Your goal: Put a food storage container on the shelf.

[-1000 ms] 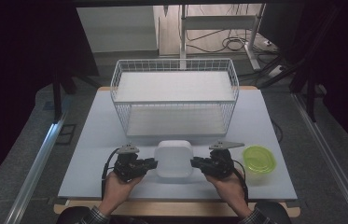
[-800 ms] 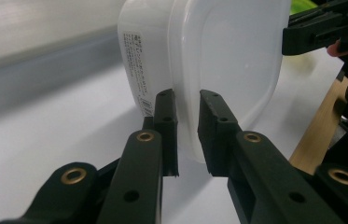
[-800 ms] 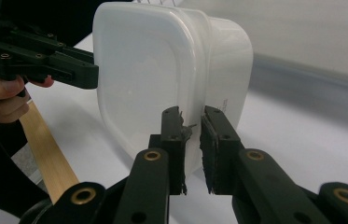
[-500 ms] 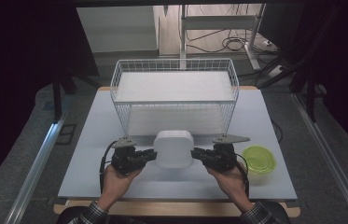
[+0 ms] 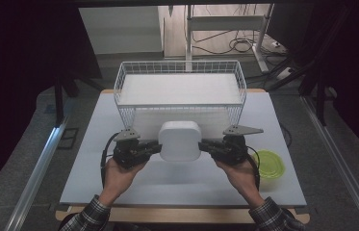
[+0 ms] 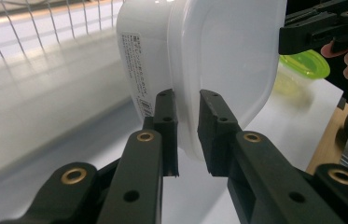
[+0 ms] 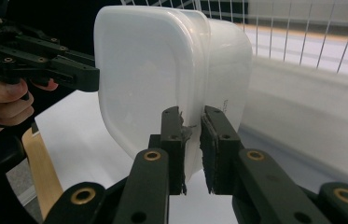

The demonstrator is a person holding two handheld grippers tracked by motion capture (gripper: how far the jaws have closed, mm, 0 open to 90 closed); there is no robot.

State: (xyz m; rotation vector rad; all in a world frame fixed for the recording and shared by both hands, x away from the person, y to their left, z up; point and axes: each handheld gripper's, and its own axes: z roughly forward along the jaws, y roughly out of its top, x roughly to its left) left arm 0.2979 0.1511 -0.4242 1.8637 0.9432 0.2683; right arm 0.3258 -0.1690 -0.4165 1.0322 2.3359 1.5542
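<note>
Around the pale surface point(image 5: 119, 183) the room is dim: dark curtains hang at both sides, a grey floor runs past metal rails, and cables lie on the floor beyond a white stand at the back. A wooden edge shows along the surface's near side. A white wire basket point(image 5: 179, 89) stands on the far half of the surface, its inside pale and bare. A lime-green lid point(image 5: 269, 163) lies flat near the right edge, just beside the person's right hand point(image 5: 239, 175).

A white plastic tub point(image 5: 180, 140) with its lid on hangs in the air between the two tools, tipped on its side just in front of the basket's near wall. The left tool point(image 5: 154, 148) pinches the tub's rim on one side, the jaws clamped on the lip in the left gripper view point(image 6: 188, 116). The right tool point(image 5: 207, 144) is clenched on the opposite rim point(image 7: 191, 128). A printed label runs along the tub's wall; its text is too small to read.

A second ago the tub sat lower and nearer the person, seemingly resting on the surface, though the high view makes that hard to judge. It has since risen and moved toward the basket, with both tools travelling along.
</note>
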